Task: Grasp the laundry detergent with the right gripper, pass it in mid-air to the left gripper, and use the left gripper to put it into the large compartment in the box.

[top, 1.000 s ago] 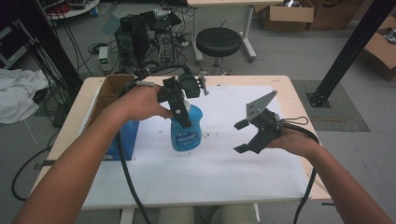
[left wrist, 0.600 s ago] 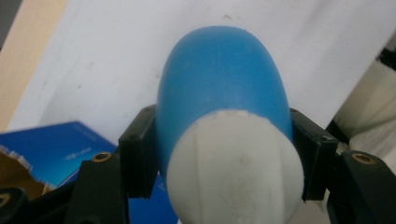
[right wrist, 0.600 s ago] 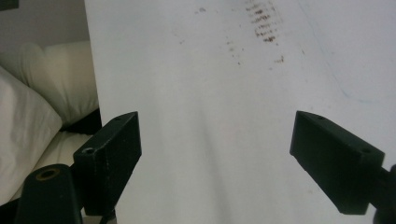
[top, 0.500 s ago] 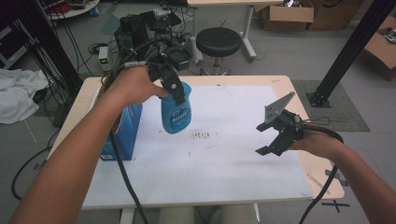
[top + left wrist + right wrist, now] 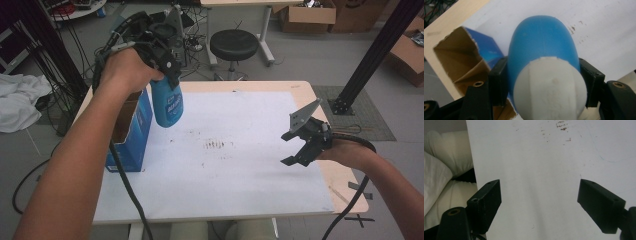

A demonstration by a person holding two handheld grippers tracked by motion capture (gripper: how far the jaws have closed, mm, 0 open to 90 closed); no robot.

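We cannot read the print on the blue bottle (image 5: 167,102) from the high view; the lettering is too small and soft. Its neck and top there lie behind the left tool (image 5: 167,60) and the hand around it. In the left gripper view the bottle's white cap (image 5: 550,90) is blurred and cut off by the bottom edge, and the bottle covers part of the open blue box (image 5: 467,57). In the right gripper view we see the desk (image 5: 534,170) running past the top edge.
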